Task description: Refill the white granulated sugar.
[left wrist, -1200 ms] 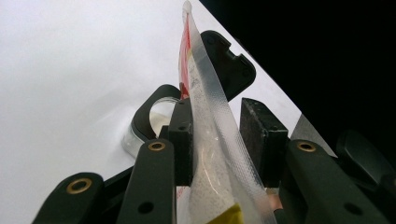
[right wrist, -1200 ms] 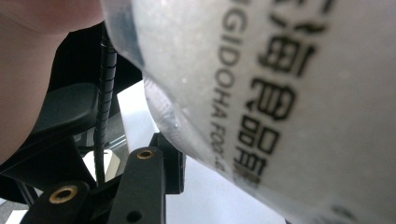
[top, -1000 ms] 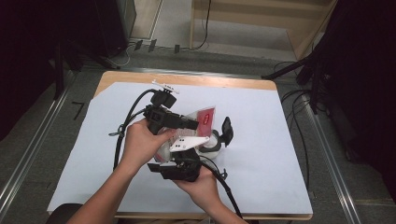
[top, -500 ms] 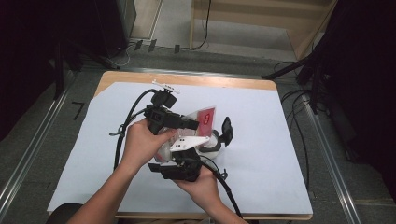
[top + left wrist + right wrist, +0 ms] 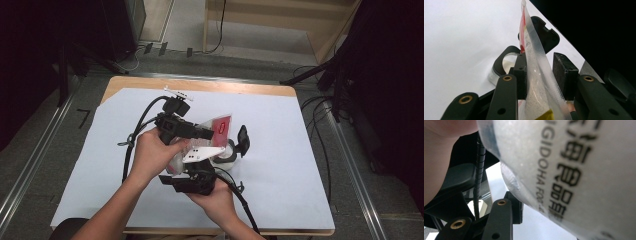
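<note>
A clear pouch (image 5: 221, 126) with a red label and white granules stands upright between both grippers at the table's middle. My left gripper (image 5: 212, 134) points right and is shut on the pouch (image 5: 537, 75), whose bulging sides fill the gap between the pads (image 5: 520, 75). My right gripper (image 5: 200, 161) comes from below under its grey plate. In the right gripper view the printed pouch (image 5: 574, 170) lies against one finger (image 5: 499, 220) and hides the other jaw. A round clear jar (image 5: 227, 155) sits just right of the grippers, with a black lid (image 5: 243, 139) beside it.
A white sheet (image 5: 300, 165) covers the wooden table (image 5: 280, 91). Black cables (image 5: 137, 127) trail from both grippers toward the front edge. Metal rails and dark stands flank the table on the floor.
</note>
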Demonstrator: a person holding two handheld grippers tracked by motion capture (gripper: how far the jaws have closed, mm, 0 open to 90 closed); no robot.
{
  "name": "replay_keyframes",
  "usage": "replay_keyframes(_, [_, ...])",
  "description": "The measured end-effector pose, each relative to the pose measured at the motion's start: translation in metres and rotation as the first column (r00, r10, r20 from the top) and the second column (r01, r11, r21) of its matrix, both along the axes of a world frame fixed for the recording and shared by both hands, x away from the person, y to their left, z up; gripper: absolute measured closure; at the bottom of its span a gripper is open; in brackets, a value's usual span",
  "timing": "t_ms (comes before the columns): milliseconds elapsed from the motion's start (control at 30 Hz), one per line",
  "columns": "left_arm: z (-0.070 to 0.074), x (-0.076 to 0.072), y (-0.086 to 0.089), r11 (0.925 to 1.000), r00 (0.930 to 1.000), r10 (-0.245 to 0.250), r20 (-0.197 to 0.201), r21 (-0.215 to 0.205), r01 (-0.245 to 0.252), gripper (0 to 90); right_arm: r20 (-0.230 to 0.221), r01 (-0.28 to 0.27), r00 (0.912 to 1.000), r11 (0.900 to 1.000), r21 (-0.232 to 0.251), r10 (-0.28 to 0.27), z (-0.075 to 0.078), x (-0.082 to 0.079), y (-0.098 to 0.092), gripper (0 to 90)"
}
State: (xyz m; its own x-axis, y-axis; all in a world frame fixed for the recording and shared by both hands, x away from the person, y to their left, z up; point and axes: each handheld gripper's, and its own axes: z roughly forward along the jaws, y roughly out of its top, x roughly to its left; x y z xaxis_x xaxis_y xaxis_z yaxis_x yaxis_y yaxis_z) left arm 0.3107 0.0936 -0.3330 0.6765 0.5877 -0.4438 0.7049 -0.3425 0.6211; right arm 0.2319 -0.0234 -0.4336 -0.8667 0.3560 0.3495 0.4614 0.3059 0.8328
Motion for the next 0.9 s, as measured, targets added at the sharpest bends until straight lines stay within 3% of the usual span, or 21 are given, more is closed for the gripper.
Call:
replay_keyframes(567, [0.0004,-0.0011,-0.0006,1.0,1.0,0.003,0.002,0.0,-0.003,67.1,0.002,0.008,1.0,1.0,0.003,-0.008,-0.0005,-0.0002,0.0007,62.9])
replay_keyframes(900, [0.0035,-0.0025,-0.0009,0.9997,1.0,0.004,0.005,0.023,-0.005,66.9,-0.008,0.004,1.0,1.0,0.017,-0.004,0.0011,-0.0002,0.0023,62.9])
